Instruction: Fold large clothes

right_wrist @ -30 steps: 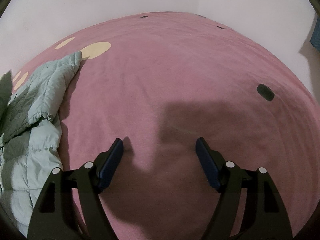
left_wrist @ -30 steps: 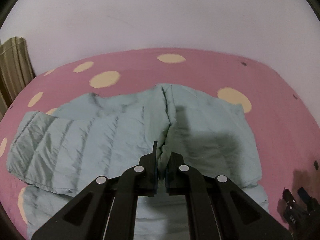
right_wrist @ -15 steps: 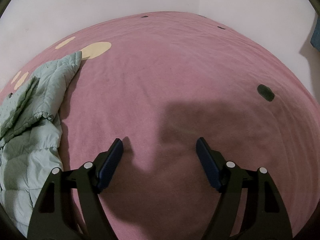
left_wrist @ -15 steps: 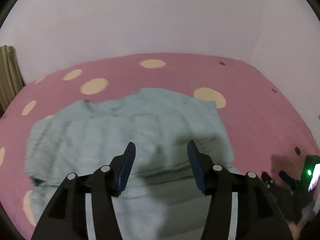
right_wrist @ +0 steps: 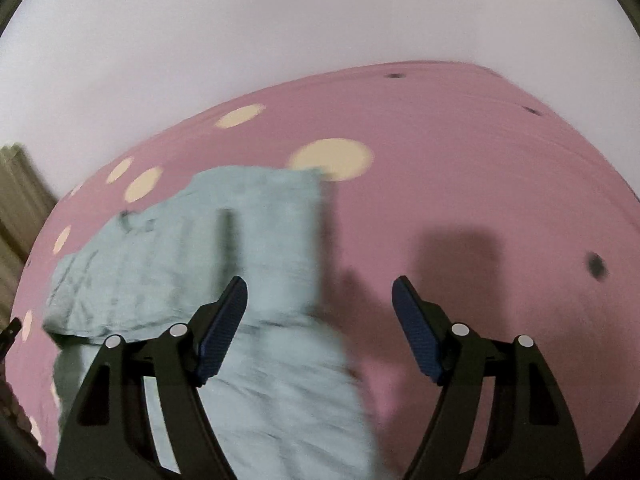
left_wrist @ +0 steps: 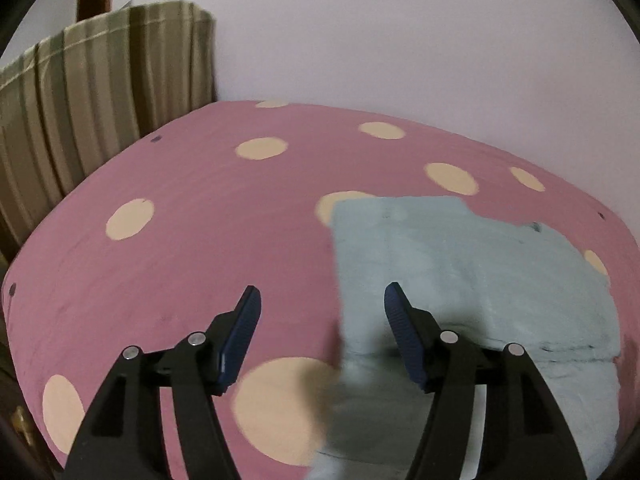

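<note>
A pale green quilted jacket (left_wrist: 460, 272) lies partly folded on a pink bedspread with cream dots (left_wrist: 200, 240). In the left wrist view it fills the right half. My left gripper (left_wrist: 322, 304) is open and empty, held above the jacket's left edge. In the right wrist view the jacket (right_wrist: 208, 248) lies at the left and centre, blurred by motion. My right gripper (right_wrist: 320, 296) is open and empty, above the jacket's right edge and the bare bedspread (right_wrist: 480, 184).
A striped beige-green curtain (left_wrist: 92, 112) hangs at the bed's far left corner, also at the left edge of the right wrist view (right_wrist: 20, 200). A pale wall (left_wrist: 400, 40) runs behind the bed. Small dark marks (right_wrist: 596, 266) dot the bedspread.
My left gripper let go of the jacket fold, opened and swung left toward the jacket's left edge. My right gripper, still open, swung left over the jacket's right edge.
</note>
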`<action>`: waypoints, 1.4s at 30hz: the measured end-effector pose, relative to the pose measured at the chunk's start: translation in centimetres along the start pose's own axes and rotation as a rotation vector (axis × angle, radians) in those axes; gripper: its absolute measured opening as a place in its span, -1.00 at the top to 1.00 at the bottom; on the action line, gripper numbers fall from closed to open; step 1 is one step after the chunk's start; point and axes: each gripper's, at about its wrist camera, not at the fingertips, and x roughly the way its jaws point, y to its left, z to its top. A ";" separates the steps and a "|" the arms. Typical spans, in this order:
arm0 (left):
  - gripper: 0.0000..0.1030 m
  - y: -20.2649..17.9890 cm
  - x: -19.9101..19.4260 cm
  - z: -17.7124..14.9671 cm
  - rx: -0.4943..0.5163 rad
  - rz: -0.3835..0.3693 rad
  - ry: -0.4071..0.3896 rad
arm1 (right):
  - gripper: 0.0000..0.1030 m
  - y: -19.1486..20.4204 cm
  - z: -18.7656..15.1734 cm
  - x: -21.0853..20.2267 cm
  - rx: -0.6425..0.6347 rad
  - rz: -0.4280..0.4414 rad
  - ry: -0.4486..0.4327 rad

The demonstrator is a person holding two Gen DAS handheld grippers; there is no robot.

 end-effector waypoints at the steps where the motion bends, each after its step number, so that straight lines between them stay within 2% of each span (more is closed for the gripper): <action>1: -0.24 0.4 0.2 0.1 -0.004 0.004 0.003 | -0.46 1.4 0.4 1.1 -0.023 0.012 0.027; 6: -0.24 1.8 2.0 -0.2 -0.034 -0.016 0.044 | -0.44 6.3 1.1 5.8 -0.093 0.015 0.108; 8: -0.24 1.9 2.4 -0.2 -0.036 -0.024 0.053 | -0.02 7.0 1.0 7.5 -0.091 0.030 0.162; 9: -0.24 1.7 2.7 -0.2 -0.032 -0.029 0.054 | 0.47 7.2 0.8 8.3 -0.087 0.058 0.205; 10: -0.24 1.6 2.8 -0.1 -0.029 -0.033 0.054 | 0.78 7.4 0.6 9.0 -0.075 0.089 0.250; 11: -0.24 1.5 2.9 -0.1 -0.026 -0.040 0.054 | 0.85 7.7 0.4 9.2 -0.066 0.111 0.269; 13: -0.24 0.8 3.3 0.3 -0.021 -0.057 0.049 | 0.90 7.5 0.3 8.7 -0.076 0.112 0.248; 17: -0.24 -1.5 4.2 0.9 0.038 -0.072 0.029 | 0.91 6.4 0.6 7.0 -0.098 0.027 0.163; 21: -0.24 -3.7 6.5 0.6 0.117 -0.044 0.079 | 0.92 4.8 0.5 7.5 -0.111 -0.037 0.162; 25: -0.24 -5.0 8.8 -0.2 0.180 0.018 0.144 | 0.90 4.0 0.0 9.3 -0.111 -0.050 0.194; 30: -0.24 -4.8 11.5 -1.5 0.178 0.042 0.223 | 0.91 3.5 -1.4 11.5 -0.123 -0.044 0.221; 37: -0.23 -5.0 10.8 -1.5 0.195 0.069 0.201 | 0.90 3.5 -1.4 10.8 -0.115 -0.027 0.202; 39: -0.23 -4.7 8.9 -0.7 0.179 0.077 0.168 | 0.68 3.9 -0.8 9.4 -0.114 -0.038 0.194; 40: -0.23 -4.7 8.2 -0.4 0.171 0.072 0.148 | 0.41 4.1 -0.3 8.2 -0.111 -0.039 0.161; 42: -0.23 -5.0 6.6 0.7 0.160 0.051 0.100 | 0.20 5.2 0.6 6.4 -0.122 -0.037 0.093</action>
